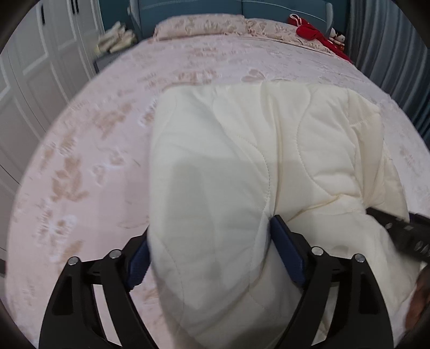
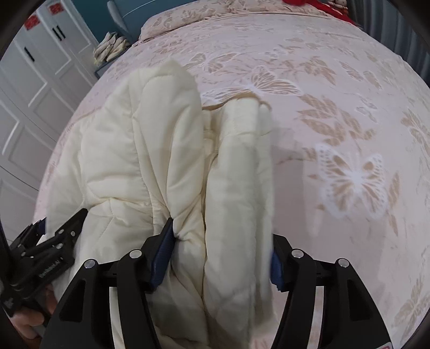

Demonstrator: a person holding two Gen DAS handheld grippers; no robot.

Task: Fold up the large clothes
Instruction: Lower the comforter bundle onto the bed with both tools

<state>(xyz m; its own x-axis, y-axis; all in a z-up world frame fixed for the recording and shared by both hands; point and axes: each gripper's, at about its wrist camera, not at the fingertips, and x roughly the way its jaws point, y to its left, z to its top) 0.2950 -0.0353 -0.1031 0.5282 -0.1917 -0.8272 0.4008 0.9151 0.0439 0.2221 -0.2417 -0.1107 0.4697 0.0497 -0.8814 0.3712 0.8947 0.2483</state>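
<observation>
A cream quilted padded garment lies folded lengthwise on the pink butterfly-patterned bedspread. My left gripper points down at its near end, jaws wide, and the puffy fabric bulges between the blue pads without being squeezed; it is open. My right gripper straddles a thick fold of the same garment, also open, the fabric touching its left pad. Each gripper shows in the other's view: the right gripper at the right edge, the left gripper at the lower left.
Pillows lie at the blue headboard, with a red cloth item at the far right corner. White wardrobe doors stand left of the bed, and a stack of folded cloths beside it. Grey curtains hang right. A hand holds the left gripper.
</observation>
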